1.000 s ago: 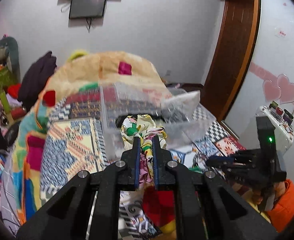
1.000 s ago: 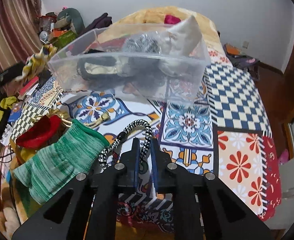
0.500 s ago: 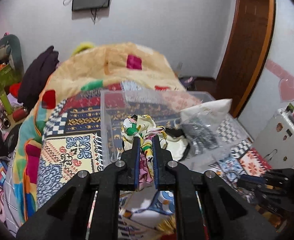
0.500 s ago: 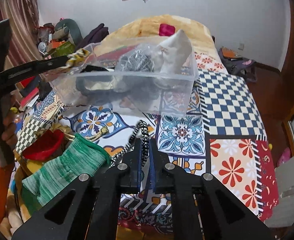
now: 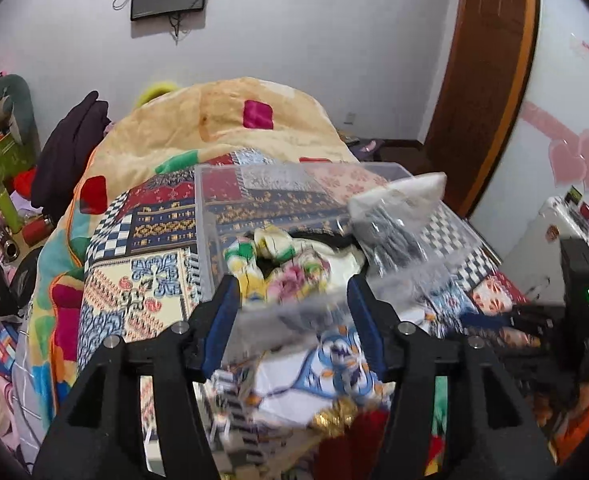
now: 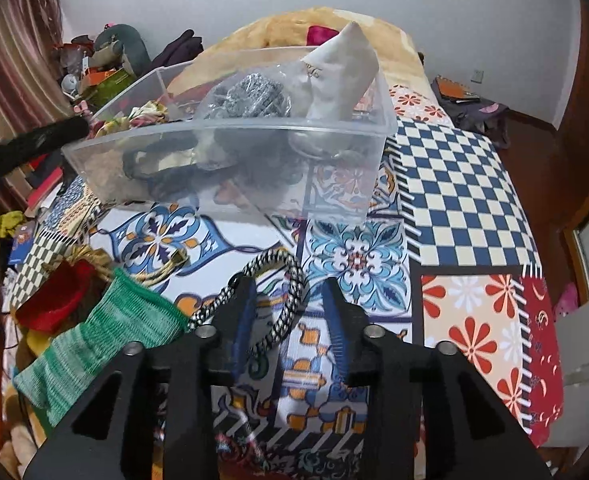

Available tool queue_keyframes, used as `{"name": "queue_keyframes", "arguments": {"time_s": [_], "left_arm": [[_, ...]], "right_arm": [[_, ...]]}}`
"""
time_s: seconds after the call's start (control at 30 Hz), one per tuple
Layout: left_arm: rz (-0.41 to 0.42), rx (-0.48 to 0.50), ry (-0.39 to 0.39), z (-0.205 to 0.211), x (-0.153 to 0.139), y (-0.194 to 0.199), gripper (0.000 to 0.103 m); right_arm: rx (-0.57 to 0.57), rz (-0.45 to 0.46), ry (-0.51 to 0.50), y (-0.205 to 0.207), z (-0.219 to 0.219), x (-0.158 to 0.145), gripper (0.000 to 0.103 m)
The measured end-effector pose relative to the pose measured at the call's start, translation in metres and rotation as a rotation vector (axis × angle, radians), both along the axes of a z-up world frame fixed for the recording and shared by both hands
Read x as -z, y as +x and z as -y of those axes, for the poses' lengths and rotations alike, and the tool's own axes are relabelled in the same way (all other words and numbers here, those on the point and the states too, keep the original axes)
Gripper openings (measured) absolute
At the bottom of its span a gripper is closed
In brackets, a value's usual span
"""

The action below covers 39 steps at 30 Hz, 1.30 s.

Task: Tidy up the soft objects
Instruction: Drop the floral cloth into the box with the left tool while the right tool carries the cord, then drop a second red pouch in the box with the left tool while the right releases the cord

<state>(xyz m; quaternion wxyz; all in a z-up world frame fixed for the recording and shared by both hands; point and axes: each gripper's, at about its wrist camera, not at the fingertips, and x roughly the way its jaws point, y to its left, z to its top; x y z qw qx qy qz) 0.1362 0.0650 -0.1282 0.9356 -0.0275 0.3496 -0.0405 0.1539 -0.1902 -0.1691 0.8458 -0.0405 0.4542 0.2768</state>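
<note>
A clear plastic bin (image 6: 334, 148) stands on the patterned bed cover. It holds a floral cloth (image 5: 278, 264), a black band, and a clear bag with a grey item (image 6: 250, 96). My left gripper (image 5: 294, 300) is open just above the bin's near wall, and the floral cloth lies loose in the bin beyond it. My right gripper (image 6: 288, 300) is open around a black-and-white braided cord loop (image 6: 282, 292) that rests on the bed cover. A green knit item (image 6: 94, 336) lies left of it.
A red item (image 6: 54, 300) and gold cord (image 6: 162, 272) lie at the left edge of the bed. A heaped yellow blanket (image 5: 222, 120) fills the far end. Cluttered shelves stand left, a wooden door (image 5: 486, 80) right.
My left gripper opened and let the floral cloth drop into the bin. My right gripper opened, and the braided cord now lies loose between its fingers.
</note>
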Motion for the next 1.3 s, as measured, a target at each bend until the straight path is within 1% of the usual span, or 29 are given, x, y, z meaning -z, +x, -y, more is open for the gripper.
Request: {"name": "queue_keyframes", "arguments": {"time_s": [0.03, 0.1, 0.13, 0.17, 0.2, 0.37, 0.57, 0.6, 0.67, 0.7, 0.73, 0.77, 0.8, 0.87, 0.97, 1.07, 1.3], "left_arm": [[0.000, 0.001, 0.012, 0.000, 0.000, -0.004, 0.061], [-0.019, 0.022, 0.003, 0.000, 0.002, -0.016, 0.061], [-0.027, 0.028, -0.004, 0.000, 0.003, -0.021, 0.061], [-0.037, 0.035, -0.006, 0.000, 0.004, -0.027, 0.061], [-0.043, 0.037, -0.007, 0.001, 0.006, -0.030, 0.061], [-0.124, 0.074, -0.051, 0.004, 0.026, -0.044, 0.061], [-0.206, 0.094, -0.071, 0.010, 0.053, -0.051, 0.061], [-0.215, 0.096, -0.078, 0.010, 0.056, -0.051, 0.059], [-0.227, 0.105, -0.095, 0.010, 0.061, -0.051, 0.039], [-0.233, 0.114, -0.105, 0.010, 0.062, -0.050, 0.033], [-0.235, 0.122, -0.114, 0.010, 0.063, -0.050, 0.024], [-0.232, 0.124, -0.111, 0.012, 0.064, -0.051, 0.020], [-0.224, 0.124, -0.101, 0.013, 0.063, -0.051, 0.017], [-0.203, 0.124, -0.078, 0.015, 0.061, -0.054, 0.016], [-0.161, 0.115, -0.045, 0.019, 0.050, -0.057, 0.014], [-0.109, 0.112, -0.033, 0.018, 0.033, -0.060, 0.014], [0.016, 0.079, -0.057, 0.011, -0.011, -0.054, 0.014]], "right_arm": [[0.001, 0.002, -0.002, 0.001, -0.001, 0.000, 0.032], [-0.005, 0.002, 0.002, 0.002, -0.002, 0.001, 0.032], [-0.008, 0.004, 0.006, 0.002, -0.002, 0.001, 0.026], [-0.011, 0.011, 0.005, 0.001, -0.003, 0.000, 0.013], [-0.017, 0.012, 0.004, 0.000, -0.004, 0.000, 0.009], [-0.001, 0.060, 0.019, -0.006, -0.001, -0.007, 0.007], [0.032, 0.108, 0.060, -0.009, 0.009, -0.021, 0.007], [0.036, 0.117, 0.068, -0.010, 0.011, -0.024, 0.007], [0.042, 0.129, 0.081, -0.011, 0.011, -0.029, 0.007], [0.044, 0.136, 0.088, -0.011, 0.012, -0.033, 0.007], [0.045, 0.146, 0.095, -0.012, 0.013, -0.037, 0.007], [0.048, 0.157, 0.102, -0.012, 0.013, -0.041, 0.007], [0.049, 0.168, 0.109, -0.013, 0.014, -0.045, 0.007], [0.052, 0.186, 0.120, -0.016, 0.015, -0.052, 0.007], [0.053, 0.209, 0.137, -0.017, 0.014, -0.062, 0.007], [0.051, 0.233, 0.149, -0.018, 0.013, -0.071, 0.007], [0.045, 0.298, 0.177, -0.014, 0.003, -0.094, 0.007]]}}
